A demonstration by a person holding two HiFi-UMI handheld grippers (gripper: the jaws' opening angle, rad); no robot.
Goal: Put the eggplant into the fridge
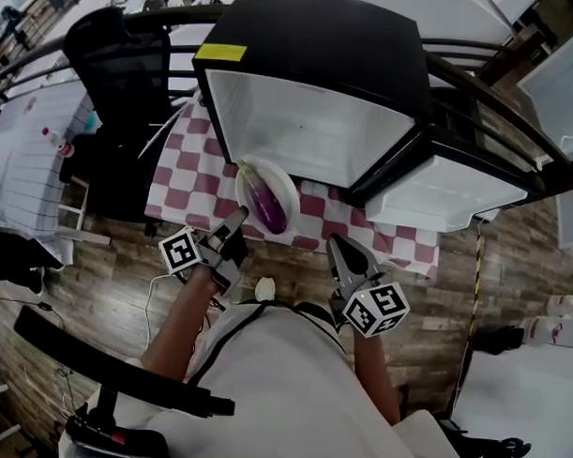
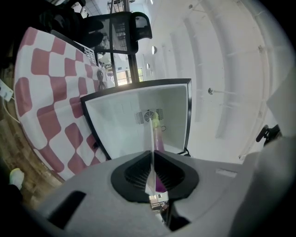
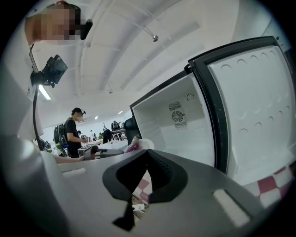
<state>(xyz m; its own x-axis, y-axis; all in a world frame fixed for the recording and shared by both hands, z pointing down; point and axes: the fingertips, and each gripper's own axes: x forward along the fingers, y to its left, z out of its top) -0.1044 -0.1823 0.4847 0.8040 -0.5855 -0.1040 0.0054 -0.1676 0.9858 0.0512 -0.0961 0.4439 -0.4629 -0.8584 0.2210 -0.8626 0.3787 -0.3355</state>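
Out front of the open fridge (image 1: 309,121), left hand-held gripper (image 1: 238,216) is clamped on the rim of a white plate (image 1: 284,188) w/ the eggplant (image 1: 266,205) lying on it, above the desk (image 1: 181,168) edge. Right hand-held gripper (image 1: 336,243) is pinched closed, nothing in it. Carry step, approx halfway. Next: slide plate in level, no tilt, then let go.
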